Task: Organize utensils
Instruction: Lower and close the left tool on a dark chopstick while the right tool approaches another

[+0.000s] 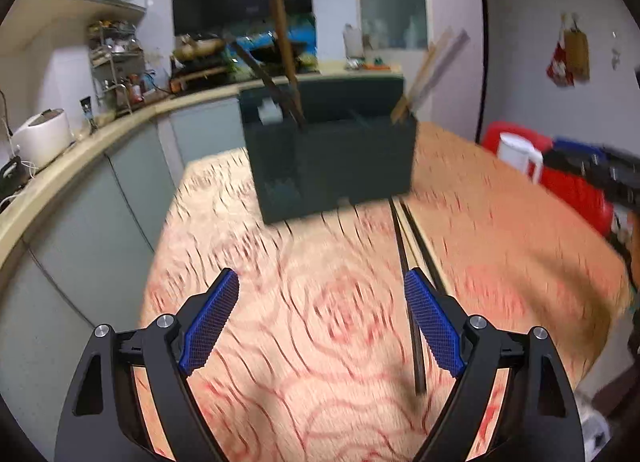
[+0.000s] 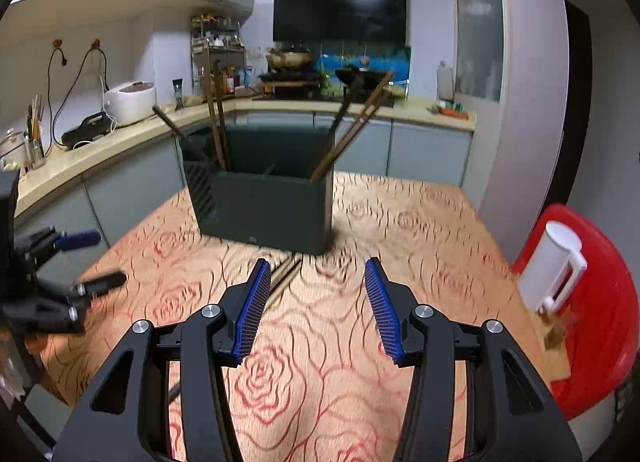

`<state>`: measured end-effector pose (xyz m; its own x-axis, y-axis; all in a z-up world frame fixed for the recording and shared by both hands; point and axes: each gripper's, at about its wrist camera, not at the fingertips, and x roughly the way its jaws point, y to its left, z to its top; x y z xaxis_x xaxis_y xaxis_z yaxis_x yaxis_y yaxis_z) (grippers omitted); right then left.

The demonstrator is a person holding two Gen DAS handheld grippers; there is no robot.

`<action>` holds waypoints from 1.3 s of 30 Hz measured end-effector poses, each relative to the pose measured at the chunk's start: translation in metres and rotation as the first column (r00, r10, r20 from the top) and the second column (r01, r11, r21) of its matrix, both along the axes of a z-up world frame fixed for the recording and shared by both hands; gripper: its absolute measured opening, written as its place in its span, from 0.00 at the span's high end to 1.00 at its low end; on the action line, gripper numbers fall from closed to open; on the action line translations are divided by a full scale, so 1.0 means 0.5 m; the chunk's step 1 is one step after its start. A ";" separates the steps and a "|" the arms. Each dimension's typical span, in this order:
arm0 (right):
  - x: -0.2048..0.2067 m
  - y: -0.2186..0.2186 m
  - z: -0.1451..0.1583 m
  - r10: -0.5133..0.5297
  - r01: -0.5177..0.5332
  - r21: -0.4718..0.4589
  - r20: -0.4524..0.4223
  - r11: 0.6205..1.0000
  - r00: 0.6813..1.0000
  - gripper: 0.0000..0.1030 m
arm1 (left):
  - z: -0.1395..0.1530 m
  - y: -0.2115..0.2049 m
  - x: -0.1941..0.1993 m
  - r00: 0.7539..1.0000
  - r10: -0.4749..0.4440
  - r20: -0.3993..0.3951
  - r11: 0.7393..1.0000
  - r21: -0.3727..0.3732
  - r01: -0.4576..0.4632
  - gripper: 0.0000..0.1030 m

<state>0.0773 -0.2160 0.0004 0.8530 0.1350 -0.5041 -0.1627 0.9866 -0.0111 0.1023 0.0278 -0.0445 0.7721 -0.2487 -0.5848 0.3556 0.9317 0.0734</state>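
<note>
A dark green utensil holder (image 1: pixel 332 166) (image 2: pixel 268 210) stands on the rose-patterned table, with brown chopsticks (image 2: pixel 218 122) upright in its left compartment and more chopsticks (image 2: pixel 352 130) leaning in its right one. A pair of dark chopsticks (image 1: pixel 404 262) (image 2: pixel 286 274) lies flat on the cloth in front of the holder. My left gripper (image 1: pixel 320 276) (image 2: pixel 110 258) is open wide above the cloth, its right finger beside the lying pair. My right gripper (image 2: pixel 318 262) is open with nothing between its pads; the lying pair runs just outside its left finger (image 2: pixel 254 302).
A white jug (image 2: pixel 554 266) (image 1: pixel 518 154) sits on a red stool (image 2: pixel 600 342) off the table's right edge. A kitchen counter (image 2: pixel 100 146) with a rice cooker (image 2: pixel 130 100) curves behind and to the left. The table's left edge (image 1: pixel 160 262) drops to cabinets.
</note>
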 end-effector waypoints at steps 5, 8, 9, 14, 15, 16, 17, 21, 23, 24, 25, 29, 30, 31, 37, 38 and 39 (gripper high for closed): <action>-0.009 0.000 -0.026 -0.002 0.003 0.011 -0.033 1.000 0.999 0.54 | -0.058 -0.026 -0.036 0.995 -0.079 -0.058 0.997 0.015 0.080 0.26; -0.015 0.004 -0.041 -0.003 0.003 0.011 -0.048 1.000 0.999 0.54 | -0.080 -0.046 -0.047 0.990 -0.115 -0.085 0.993 0.029 0.118 0.38; -0.018 0.005 -0.048 -0.003 0.003 0.010 -0.053 1.000 0.999 0.54 | -0.086 -0.051 -0.048 0.988 -0.123 -0.092 0.991 0.035 0.126 0.42; -0.029 0.018 -0.085 0.004 -0.004 -0.002 -0.083 1.000 0.997 0.54 | -0.110 -0.063 -0.042 0.980 -0.148 -0.131 0.988 0.030 0.153 0.52; -0.030 0.020 -0.092 0.008 -0.008 0.000 -0.093 1.000 0.996 0.54 | -0.112 -0.063 -0.039 0.978 -0.152 -0.141 0.987 0.023 0.157 0.54; -0.032 0.024 -0.100 0.013 -0.013 0.001 -0.104 1.000 0.995 0.54 | -0.112 -0.063 -0.037 0.977 -0.156 -0.149 0.987 0.017 0.160 0.57; -0.033 0.028 -0.107 0.018 -0.018 0.002 -0.111 1.000 0.994 0.54 | -0.114 -0.062 -0.035 0.974 -0.162 -0.158 0.986 0.006 0.165 0.59; -0.042 0.050 -0.134 0.056 -0.057 0.000 -0.144 0.998 0.988 0.54 | -0.119 -0.062 -0.030 0.968 -0.171 -0.184 0.985 -0.007 0.172 0.75; -0.047 0.065 -0.148 0.078 -0.080 -0.005 -0.160 0.997 0.984 0.54 | -0.121 -0.064 -0.028 0.971 -0.159 -0.179 0.986 0.010 0.164 0.80; -0.049 0.071 -0.154 0.087 -0.090 -0.008 -0.167 0.996 0.982 0.54 | -0.120 -0.063 -0.027 0.972 -0.154 -0.179 0.987 0.011 0.158 0.83; -0.050 0.076 -0.159 0.095 -0.098 -0.012 -0.174 0.995 0.980 0.54 | -0.120 -0.060 -0.025 0.973 -0.146 -0.180 0.989 0.009 0.150 0.87; -0.051 0.101 -0.174 0.120 -0.127 -0.021 -0.191 0.992 0.974 0.54 | -0.120 -0.049 -0.019 0.974 -0.128 -0.187 0.992 -0.008 0.128 0.92; -0.050 0.105 -0.176 0.125 -0.132 -0.021 -0.193 0.991 0.973 0.54 | -0.119 -0.048 -0.019 0.974 -0.125 -0.187 0.992 -0.010 0.126 0.92; -0.049 0.111 -0.178 0.131 -0.138 -0.022 -0.195 0.990 0.972 0.54 | -0.119 -0.049 -0.020 0.975 -0.124 -0.186 0.992 -0.008 0.124 0.92; -0.047 0.149 -0.196 0.159 -0.175 -0.055 -0.213 0.983 0.964 0.54 | -0.120 -0.045 -0.018 0.975 -0.115 -0.188 0.993 -0.015 0.114 0.92; -0.046 0.152 -0.198 0.162 -0.179 -0.059 -0.217 0.982 0.963 0.54 | -0.120 -0.044 -0.018 0.976 -0.111 -0.187 0.994 -0.013 0.111 0.92; -0.045 0.157 -0.201 0.165 -0.183 -0.063 -0.221 0.981 0.961 0.54 | -0.120 -0.043 -0.017 0.977 -0.106 -0.187 0.994 -0.012 0.106 0.92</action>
